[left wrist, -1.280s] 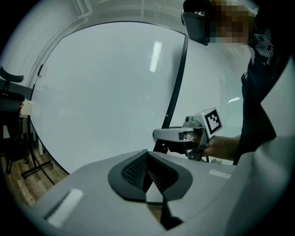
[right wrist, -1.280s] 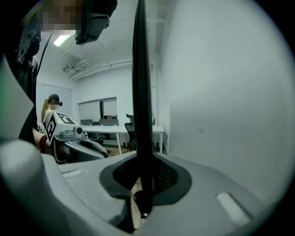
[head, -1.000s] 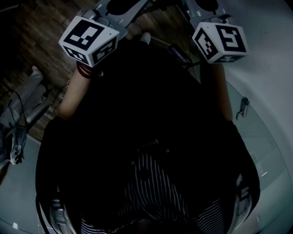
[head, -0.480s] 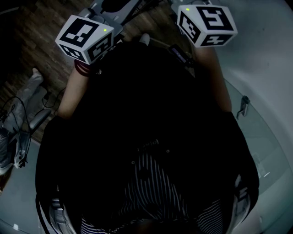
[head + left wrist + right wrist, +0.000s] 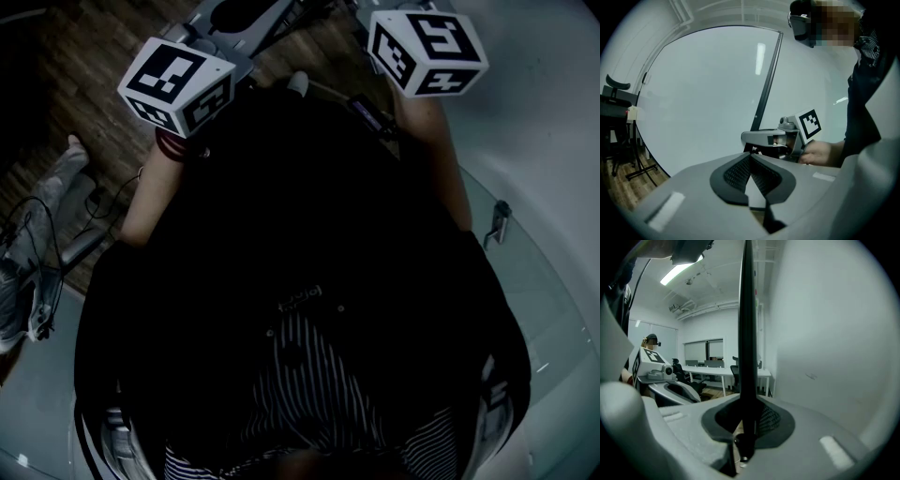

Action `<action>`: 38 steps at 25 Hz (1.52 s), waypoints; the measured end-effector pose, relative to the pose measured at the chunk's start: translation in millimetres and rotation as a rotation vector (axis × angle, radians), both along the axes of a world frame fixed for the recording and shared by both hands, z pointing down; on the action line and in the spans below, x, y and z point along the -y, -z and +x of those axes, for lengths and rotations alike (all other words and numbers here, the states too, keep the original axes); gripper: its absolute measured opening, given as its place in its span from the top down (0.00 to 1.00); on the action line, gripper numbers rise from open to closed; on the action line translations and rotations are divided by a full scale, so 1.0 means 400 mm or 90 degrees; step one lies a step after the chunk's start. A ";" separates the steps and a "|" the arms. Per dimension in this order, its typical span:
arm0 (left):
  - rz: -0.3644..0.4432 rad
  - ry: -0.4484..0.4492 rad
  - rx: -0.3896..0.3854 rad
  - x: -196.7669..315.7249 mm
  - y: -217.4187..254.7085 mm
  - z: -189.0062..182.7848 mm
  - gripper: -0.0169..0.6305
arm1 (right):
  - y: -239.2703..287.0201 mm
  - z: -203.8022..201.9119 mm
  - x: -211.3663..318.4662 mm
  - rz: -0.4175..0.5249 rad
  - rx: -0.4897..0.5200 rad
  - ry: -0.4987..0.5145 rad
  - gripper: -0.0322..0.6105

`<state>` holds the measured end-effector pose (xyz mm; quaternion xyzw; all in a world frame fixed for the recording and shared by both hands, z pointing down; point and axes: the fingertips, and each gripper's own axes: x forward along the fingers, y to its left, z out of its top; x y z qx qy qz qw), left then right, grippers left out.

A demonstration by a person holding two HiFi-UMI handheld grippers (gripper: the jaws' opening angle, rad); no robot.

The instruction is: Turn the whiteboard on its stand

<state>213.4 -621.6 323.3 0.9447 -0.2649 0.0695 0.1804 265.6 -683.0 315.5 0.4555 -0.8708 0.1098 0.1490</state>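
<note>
Right gripper [image 5: 745,420]: jaws narrowly apart, clamped on the black frame edge [image 5: 746,333] of the upright whiteboard [image 5: 825,333]. Left gripper [image 5: 750,161]: jaws closed tip to tip with nothing between them, pointing at the board's white face close ahead.

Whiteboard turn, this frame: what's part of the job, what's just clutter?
In the job: large white whiteboard with black frame; right gripper, clamped on that frame's edge; left gripper.
Lying about: black office chair; white desks; ceiling strip light.
</note>
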 end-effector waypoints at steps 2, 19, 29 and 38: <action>0.000 0.000 0.003 0.005 0.000 0.002 0.98 | 0.002 0.008 -0.020 -0.002 0.001 0.005 0.85; 0.004 -0.058 -0.002 0.036 0.005 0.061 0.98 | -0.003 0.273 -0.003 -0.020 -0.004 -0.084 0.84; 0.008 -0.079 -0.006 0.037 0.005 0.095 0.98 | -0.016 0.266 -0.006 -0.012 0.008 -0.098 0.83; 0.015 -0.109 -0.012 0.021 0.013 0.152 0.98 | 0.019 0.320 -0.149 -0.004 0.087 -0.199 0.80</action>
